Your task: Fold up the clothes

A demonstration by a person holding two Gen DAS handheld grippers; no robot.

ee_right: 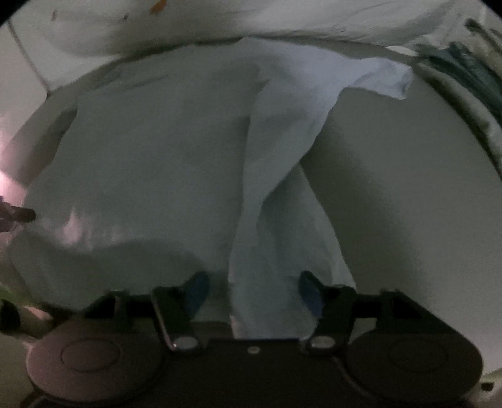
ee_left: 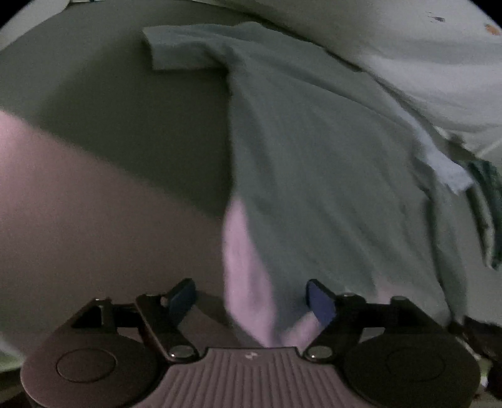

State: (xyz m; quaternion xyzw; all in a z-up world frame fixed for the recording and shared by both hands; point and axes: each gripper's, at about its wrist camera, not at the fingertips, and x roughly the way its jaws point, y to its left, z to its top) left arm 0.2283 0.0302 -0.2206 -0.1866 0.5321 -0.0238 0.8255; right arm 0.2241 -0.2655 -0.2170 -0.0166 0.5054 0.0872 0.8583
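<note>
A pale green T-shirt (ee_left: 313,141) lies spread on the bed sheet (ee_left: 109,125), with one short sleeve (ee_left: 175,47) flat at the far left. My left gripper (ee_left: 251,298) is open, its blue pads wide apart, and a hem corner of the shirt runs between them down to the gripper body. In the right wrist view the same T-shirt (ee_right: 150,150) fills the middle, and its other sleeve (ee_right: 376,78) points to the far right. My right gripper (ee_right: 254,292) is also open, and a bunched strip of the shirt's side edge passes between its fingers.
A white pillow or duvet (ee_left: 423,62) lies along the far side, also in the right wrist view (ee_right: 188,22). A dark green patterned cloth (ee_right: 464,66) sits at the far right. Bare sheet (ee_right: 408,188) lies to the right of the shirt. The light is dim.
</note>
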